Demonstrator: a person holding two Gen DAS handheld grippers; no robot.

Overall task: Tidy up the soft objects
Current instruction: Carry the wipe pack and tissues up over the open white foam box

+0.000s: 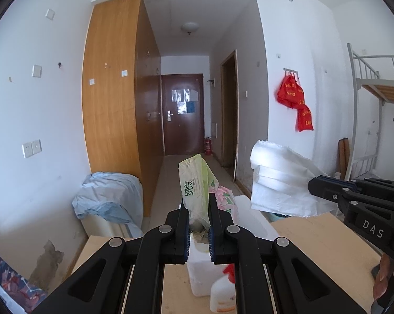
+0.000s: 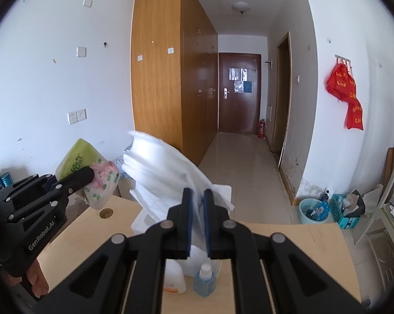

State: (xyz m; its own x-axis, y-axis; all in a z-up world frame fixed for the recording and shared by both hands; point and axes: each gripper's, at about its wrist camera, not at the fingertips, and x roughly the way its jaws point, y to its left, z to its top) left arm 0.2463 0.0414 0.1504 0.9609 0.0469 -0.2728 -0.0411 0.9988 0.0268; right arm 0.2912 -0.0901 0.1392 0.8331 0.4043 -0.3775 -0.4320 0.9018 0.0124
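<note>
Crinkly green tissue pack (image 1: 194, 191) is being pinched at 12 o'clock by left gripper (image 1: 199, 231); floppy white bag (image 2: 168, 172) is being clamped by right gripper (image 2: 197, 214).

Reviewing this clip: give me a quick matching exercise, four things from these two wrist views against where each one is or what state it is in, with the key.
Things:
1. green tissue pack
2. white bag
3. red bags
4. blue bottle

Places or states:
A. hanging from wall hooks
B. standing on the wooden table
C. clamped in the left gripper
D. clamped in the right gripper

Pairs: 1-C, 2-D, 3-A, 4-B
</note>
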